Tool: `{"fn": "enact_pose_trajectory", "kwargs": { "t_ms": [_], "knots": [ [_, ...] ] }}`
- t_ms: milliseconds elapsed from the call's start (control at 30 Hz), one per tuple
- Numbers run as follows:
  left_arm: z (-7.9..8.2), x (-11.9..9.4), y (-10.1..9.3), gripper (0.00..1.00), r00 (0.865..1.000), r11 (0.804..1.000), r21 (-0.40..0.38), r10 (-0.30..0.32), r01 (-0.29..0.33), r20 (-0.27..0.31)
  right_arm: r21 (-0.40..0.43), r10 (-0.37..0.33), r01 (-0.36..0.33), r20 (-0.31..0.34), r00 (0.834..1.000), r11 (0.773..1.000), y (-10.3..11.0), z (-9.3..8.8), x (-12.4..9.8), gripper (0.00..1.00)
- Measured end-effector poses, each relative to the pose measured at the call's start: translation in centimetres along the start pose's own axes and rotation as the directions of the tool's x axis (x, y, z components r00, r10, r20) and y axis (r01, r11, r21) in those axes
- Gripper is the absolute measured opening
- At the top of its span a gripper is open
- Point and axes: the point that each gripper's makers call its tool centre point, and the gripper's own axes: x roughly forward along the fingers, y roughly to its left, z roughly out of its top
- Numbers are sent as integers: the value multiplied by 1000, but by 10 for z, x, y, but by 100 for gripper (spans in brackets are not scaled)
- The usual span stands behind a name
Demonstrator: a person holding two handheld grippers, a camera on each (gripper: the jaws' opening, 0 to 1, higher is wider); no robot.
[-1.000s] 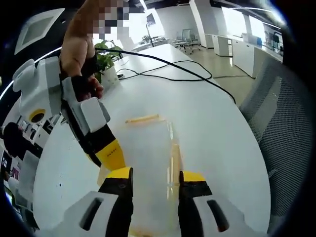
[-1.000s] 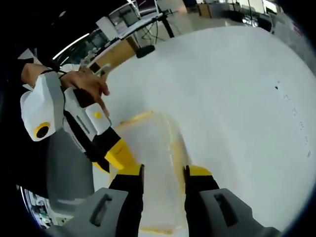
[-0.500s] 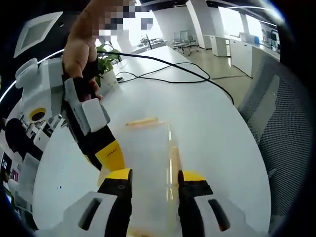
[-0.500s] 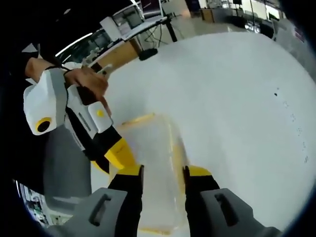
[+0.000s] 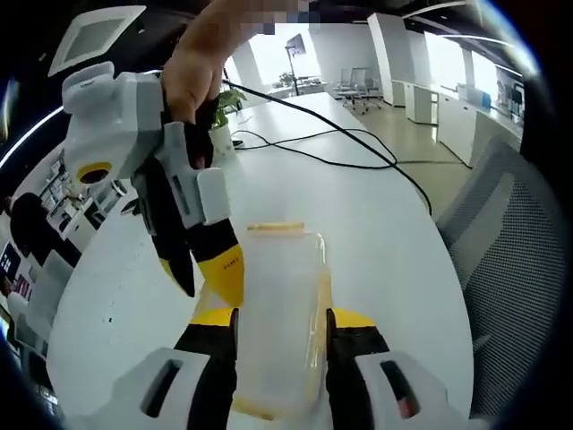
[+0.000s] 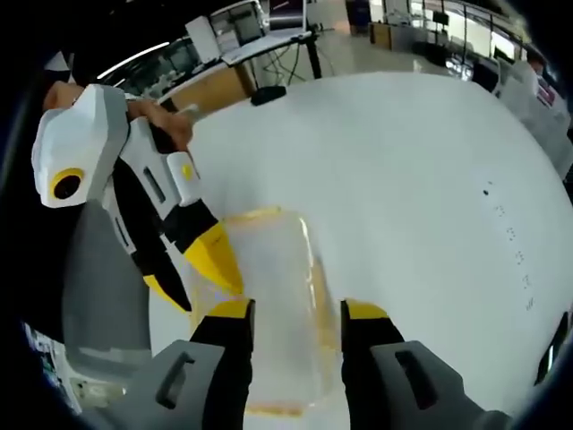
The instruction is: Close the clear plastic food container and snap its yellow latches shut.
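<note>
Left gripper view looks down along its own claw (image 5: pixel 282 321), whose yellow-tipped jaws stand part-open on either side of the clear container (image 5: pixel 282 313) lying on the white counter (image 5: pixel 376 224); whether they press its walls I cannot tell; the lid looks already down, with a yellow latch (image 5: pixel 276 227) along the far end and another along the right side, so my guess is the straddling jaws steady the box while the latches get pressed; the other claw (image 5: pixel 210 273) comes in from the left, jaws parted a little and empty, tips just beside the container's left edge, probably aimed at a latch there; this view also takes in black cables (image 5: pixel 331 148), a potted plant (image 5: pixel 228 98) and a mesh chair (image 5: pixel 510 269); right gripper view shows its claw (image 6: pixel 295 313) likewise part-open astride the container (image 6: pixel 269 305), the left claw (image 6: pixel 192 264) at its left edge, and monitors (image 6: pixel 242 22) beyond the counter (image 6: pixel 403 179).
</note>
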Motion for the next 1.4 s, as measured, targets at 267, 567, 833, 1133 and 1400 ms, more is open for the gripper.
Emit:
{"fn": "enact_pose_trajectory", "kwargs": {
  "t_ms": [267, 567, 833, 1133, 1400],
  "knots": [
    [-6, -14, 15, 41, 999, 993, -113, 42, -42, -1, 1, -64, 64, 17, 998, 998, 1, -1, -10, 46],
    [-24, -23, 22, 49, 998, 979, -192, 61, -66, -28, 55, -154, 152, 34, 988, 987, 7, -13, -20, 53],
    [-39, -27, 24, 55, 996, 960, -268, 72, -81, -44, 99, -228, 221, 72, 971, 970, 13, -26, -32, 56],
    [-48, -31, 25, 57, 996, 943, -321, 80, -88, -41, 145, -277, 259, 117, 954, 955, 27, -40, -35, 58],
    [-57, -33, 21, 56, 996, 935, -343, 77, -88, -44, 184, -320, 293, 137, 938, 938, 38, -52, -32, 58]
  ]
}}
